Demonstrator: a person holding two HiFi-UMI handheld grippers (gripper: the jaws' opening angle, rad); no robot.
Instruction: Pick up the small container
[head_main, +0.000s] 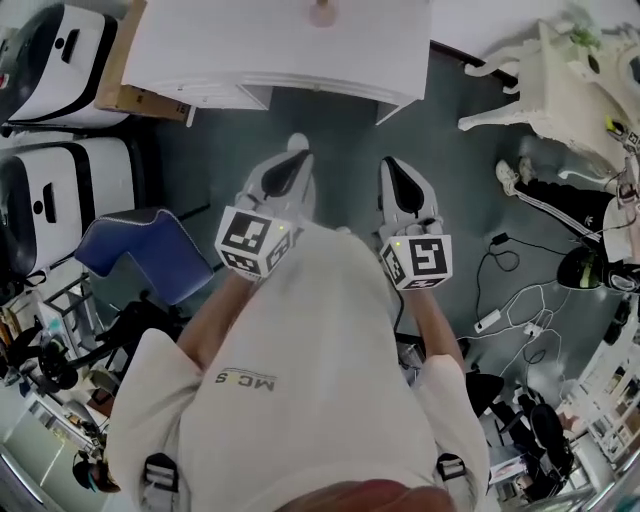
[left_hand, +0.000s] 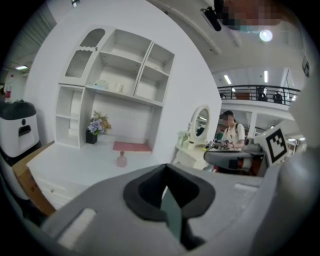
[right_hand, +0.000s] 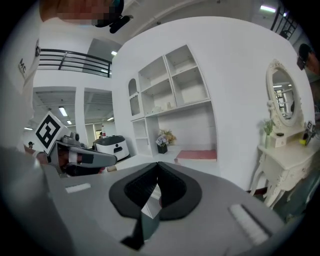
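We take the white counter (head_main: 280, 50) as reference.

Off its left end we see two white machines (head_main: 55, 65), and a cardboard box (head_main: 135, 98) set against the counter's left side. A blue chair (head_main: 150, 255) stands on the floor (head_main: 345, 140), in front of the counter's left corner and nearer us.

The left gripper (head_main: 295, 150) is in front of the counter, over the floor and clear of the counter edge, pointing at it. Its jaws are pressed together with nothing between them.

From the left gripper view we read the counter top:
- A shelf unit (left_hand: 115, 70) stands at the back.
- A flower pot (left_hand: 95, 131) sits at the back left, by the shelf unit.
- A red mat (left_hand: 131, 146) lies flat along the back wall, right of the pot.
- The small pink container (left_hand: 121, 160) stands upright just in front of the mat. We cannot tell if it touches the mat.

The container is well apart from both grippers. In the head view it shows only at the counter's far side, roughly in line with the gap between the two grippers.

The right gripper (head_main: 393, 165) is in front of the counter toward its right corner, beside the left one and on the same heading. Its jaws are pressed together too, and empty.

Right of the counter stands an ornate white vanity table (head_main: 560, 90) with an oval mirror (right_hand: 281, 97). Cables (head_main: 520, 310) lie on the floor in front of it.
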